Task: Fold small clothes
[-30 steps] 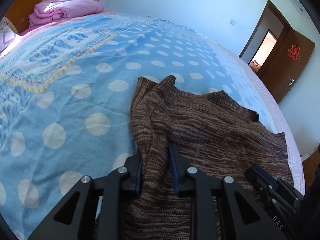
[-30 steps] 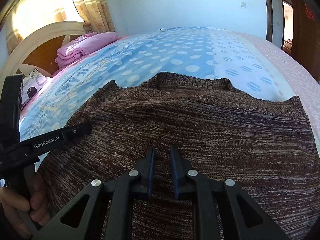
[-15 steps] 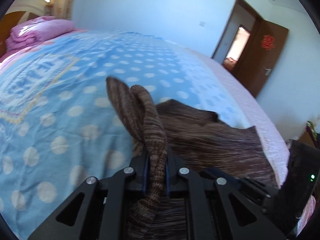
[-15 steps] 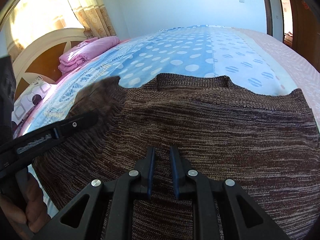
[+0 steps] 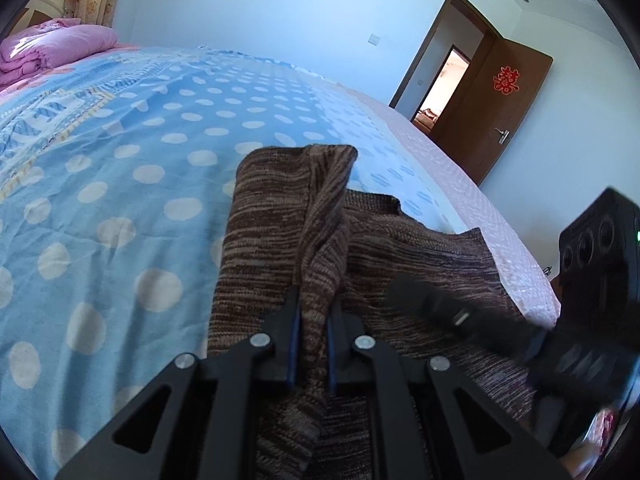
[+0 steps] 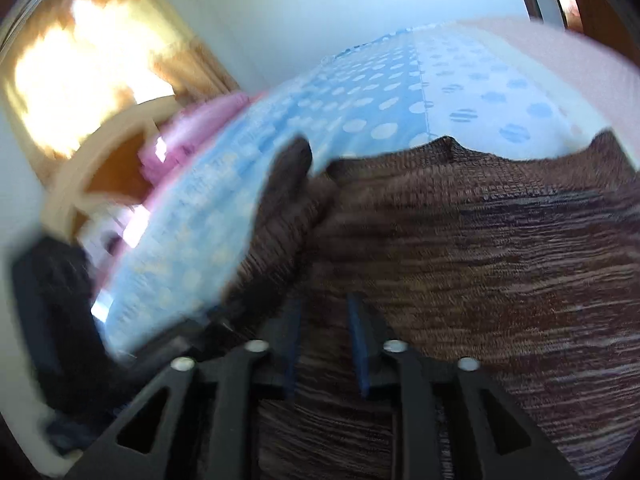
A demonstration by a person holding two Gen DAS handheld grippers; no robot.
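Left gripper (image 5: 312,320) clamps raised fold of brown sweater (image 5: 280,220), lifted toward 12 o'clock over blue dotted bedspread (image 5: 120,200). Right gripper (image 6: 322,320) opening, pads clear of knit beneath.

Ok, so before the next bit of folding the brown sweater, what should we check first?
1. Left gripper pinching the sweater: ok, a bunched fold sits between its shut fingers.
2. Held fold lifted off the bed: ok, it stands up above the flat part.
3. Right gripper out of the way: cannot tell; its jaws are opening just over the sweater, nothing pinched, picture blurred.
4. Rest of the sweater lying flat: ok in the left view, collar edge smooth.
5. Room to lay the fold across: ok, flat sweater lies to the right of the fold.
6. Pink bedding clear of the sweater: ok, far up the bed.
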